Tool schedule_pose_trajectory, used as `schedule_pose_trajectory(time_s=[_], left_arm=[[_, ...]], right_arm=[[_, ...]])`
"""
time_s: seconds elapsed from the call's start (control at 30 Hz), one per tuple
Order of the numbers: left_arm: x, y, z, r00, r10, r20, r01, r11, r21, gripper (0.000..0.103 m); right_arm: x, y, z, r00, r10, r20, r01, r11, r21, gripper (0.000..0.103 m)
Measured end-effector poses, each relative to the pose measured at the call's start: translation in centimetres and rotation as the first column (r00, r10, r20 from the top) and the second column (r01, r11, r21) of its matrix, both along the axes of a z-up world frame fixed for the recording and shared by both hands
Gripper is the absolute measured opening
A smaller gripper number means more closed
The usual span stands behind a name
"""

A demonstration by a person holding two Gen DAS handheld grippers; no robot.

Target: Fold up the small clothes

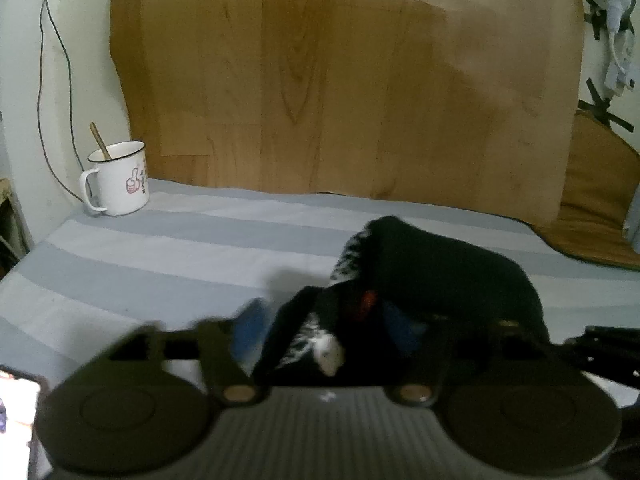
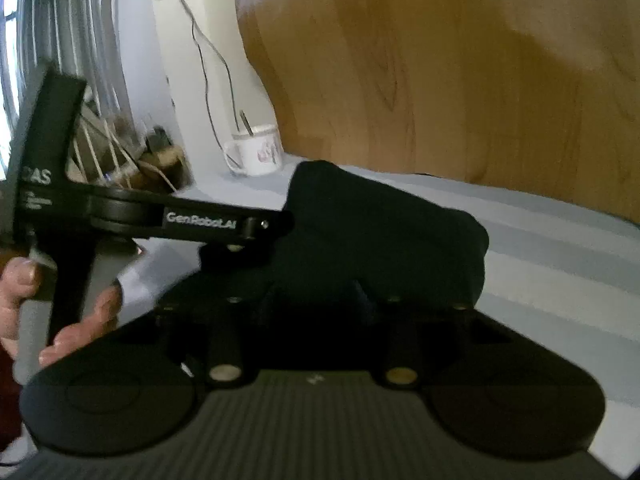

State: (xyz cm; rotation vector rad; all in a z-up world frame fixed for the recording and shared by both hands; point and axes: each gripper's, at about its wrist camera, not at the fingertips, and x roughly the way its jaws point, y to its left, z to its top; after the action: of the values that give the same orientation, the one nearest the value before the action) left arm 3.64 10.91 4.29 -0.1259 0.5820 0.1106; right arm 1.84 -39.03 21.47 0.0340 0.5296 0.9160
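At the far left of the striped surface [image 1: 168, 248] a white mug [image 1: 118, 180] with a utensil standing in it sits close to the wall, beside a dangling cable [image 1: 52, 80]; your left tongs are well apart from it now, but a wide leftward sweep while carrying cloth could tip it. A bright phone screen [image 1: 14, 404] lies at the lower left edge, and a dropped corner could drape over it. Your left tongs [image 1: 320, 320] hold a bunched part of the black garment [image 1: 440, 276]: the 2 blue pads sit on either side of a fold with white-flecked trim and a red mark, and the jaws look narrowed onto it, though motion blur prevents me confirming how firm the grip is. If the bite takes only the edge trim, the cloth may slide out mid-fold. In the centre and right, the garment rises in a mound off the surface, not flat; folding from this state would likely trap creases or produce an uneven stack. Your right tongs [image 2: 316, 296] are buried against the dark fabric, and I cannot tell their opening or whether they grip anything. The 2 tools are close together, and your left hand [image 2: 60, 312] is just beside the right tool, so a hasty crossing move risks a collision.
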Motion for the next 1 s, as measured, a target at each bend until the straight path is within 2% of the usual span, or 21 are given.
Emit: schedule_pose_trajectory(time_s=[0.03,0.07,0.13,0.23,0.33,0.43,0.53,0.6,0.7,0.73,0.8,0.93,1.0], left_arm=[[-0.6,0.6,0.6,1.0,0.009,0.025,-0.009,1.0,0.003,0.103],[-1.0,1.2,1.1,0.998,0.017,0.054,-0.018,1.0,0.009,0.103],[-1.3,2.5,1.6,0.999,0.012,0.048,-0.012,1.0,-0.002,0.103],[-0.3,4.3,1.0,0.997,-0.075,-0.035,0.07,0.991,-0.115,0.103],[1.2,5.4,-1.0,0.981,-0.14,-0.135,0.108,0.969,-0.22,0.103],[1.0,6.6,-2.2,0.978,-0.16,-0.133,0.113,0.944,-0.309,0.103],[0.9,7.8,-3.0,0.977,-0.172,-0.128,0.107,0.907,-0.407,0.103],[1.0,8.7,-3.3,0.977,-0.163,-0.138,0.09,0.901,-0.425,0.103],[0.6,10.0,-2.7,0.986,-0.104,-0.127,0.044,0.912,-0.409,0.103],[0.7,10.3,-2.5,0.987,-0.104,-0.125,0.043,0.908,-0.417,0.103],[1.2,10.5,-2.5,0.982,-0.128,-0.138,0.056,0.899,-0.435,0.103],[2.1,9.1,-3.6,0.96,-0.207,-0.189,0.115,0.905,-0.408,0.103],[1.9,8.8,-4.2,0.954,-0.238,-0.185,0.134,0.884,-0.448,0.103]], right_arm=[[-0.1,-1.3,0.3,1.0,-0.02,-0.009,0.021,0.998,0.052,0.067],[-0.4,-2.9,0.5,0.999,-0.052,-0.013,0.053,0.993,0.108,0.083],[-0.6,-5.4,0.6,0.993,-0.114,-0.041,0.12,0.975,0.188,0.091],[0.7,-7.8,-0.7,0.974,-0.144,-0.175,0.182,0.959,0.219,0.091],[1.9,-8.0,-2.7,0.944,-0.121,-0.305,0.197,0.953,0.23,0.091],[2.8,-6.7,-3.5,0.921,-0.067,-0.385,0.172,0.954,0.247,0.091],[3.3,-5.2,-4.0,0.907,-0.046,-0.419,0.146,0.967,0.21,0.091],[3.6,-4.3,-4.2,0.899,-0.035,-0.437,0.129,0.974,0.189,0.091],[3.4,-3.3,-4.1,0.906,-0.021,-0.422,0.111,0.976,0.189,0.092],[3.4,-3.1,-4.1,0.908,-0.018,-0.419,0.108,0.975,0.192,0.094],[3.4,-2.8,-4.1,0.91,-0.015,-0.413,0.104,0.976,0.192,0.096],[3.4,-2.4,-4.3,0.914,-0.017,-0.406,0.106,0.975,0.196,0.099],[3.3,-2.4,-4.1,0.919,-0.022,-0.393,0.103,0.977,0.188,0.1]])
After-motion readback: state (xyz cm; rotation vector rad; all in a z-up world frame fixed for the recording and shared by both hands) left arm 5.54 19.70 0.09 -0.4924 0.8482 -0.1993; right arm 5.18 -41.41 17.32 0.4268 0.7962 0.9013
